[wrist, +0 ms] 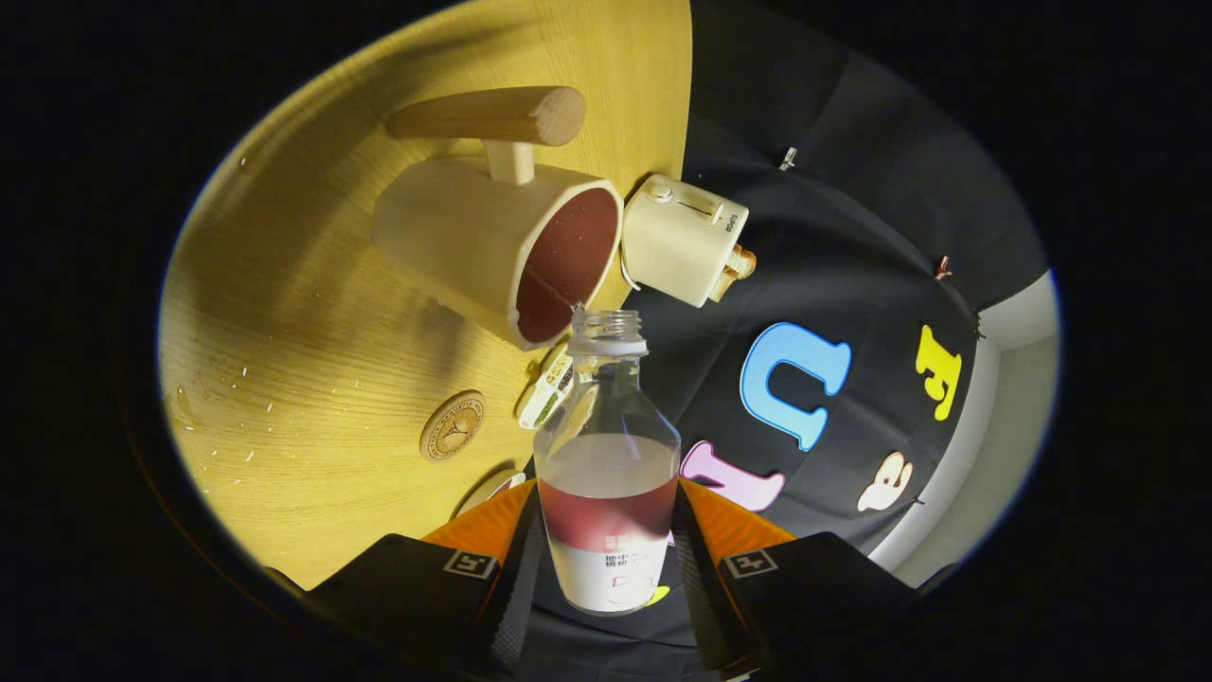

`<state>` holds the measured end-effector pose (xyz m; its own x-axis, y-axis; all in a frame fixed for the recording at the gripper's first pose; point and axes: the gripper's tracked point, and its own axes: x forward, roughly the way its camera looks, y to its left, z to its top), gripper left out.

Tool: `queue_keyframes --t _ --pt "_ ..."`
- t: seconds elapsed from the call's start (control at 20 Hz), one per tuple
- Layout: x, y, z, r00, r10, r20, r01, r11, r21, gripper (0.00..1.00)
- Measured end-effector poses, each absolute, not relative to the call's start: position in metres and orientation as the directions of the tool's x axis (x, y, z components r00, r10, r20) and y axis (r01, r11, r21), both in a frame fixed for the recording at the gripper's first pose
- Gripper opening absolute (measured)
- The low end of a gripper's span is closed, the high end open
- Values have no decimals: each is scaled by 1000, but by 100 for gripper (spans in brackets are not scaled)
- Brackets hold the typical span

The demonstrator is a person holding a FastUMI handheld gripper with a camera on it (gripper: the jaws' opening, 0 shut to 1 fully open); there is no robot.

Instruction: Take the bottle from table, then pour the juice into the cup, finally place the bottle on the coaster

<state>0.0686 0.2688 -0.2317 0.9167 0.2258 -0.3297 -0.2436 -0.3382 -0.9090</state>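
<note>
A clear plastic bottle (607, 474), uncapped and threaded at the neck, sits clamped between the two fingers of the tongs (607, 559), both pressing on its lower sides. The view is rolled hard over, so the light wooden bench (284, 313) rises like a wall beside the bottle. Dark red juice (607, 516) fills a band low in the bottle, with a cloudy, fogged stretch of wall above it and clear plastic up to the shoulder. A white label (611, 578) wraps the bottle's base; it carries small print too fine to make out.

Just beyond the bottle's open mouth stands a cream-coloured cup (492, 246) with a long round wooden handle (492, 118) jutting from its side on a short stem. The cup's inside shows dark red, with small droplets on its wall. The bottle's rim comes close to the cup's lip, near touching it.

A round wooden coaster (453, 426) with an engraved emblem lies flat on the bench, beside the bottle's shoulder and apart from the cup. A small white-and-green object (547, 388) sits partly hidden behind the bottle's neck. Past the cup, at the bench's edge, stands a cream toaster (684, 239) with a dial, a slider and toast poking from its top; a short word is printed on its side, too small to be sure of. Pale specks dot the bench.
</note>
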Motion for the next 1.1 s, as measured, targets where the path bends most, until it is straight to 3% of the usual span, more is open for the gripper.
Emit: queue_keyframes --t 0.35,1.1 --pt "68 273 -232 912 245 -330 -220 -385 -896 71" --pt "69 291 -207 888 384 -252 -26 -506 -862 71"
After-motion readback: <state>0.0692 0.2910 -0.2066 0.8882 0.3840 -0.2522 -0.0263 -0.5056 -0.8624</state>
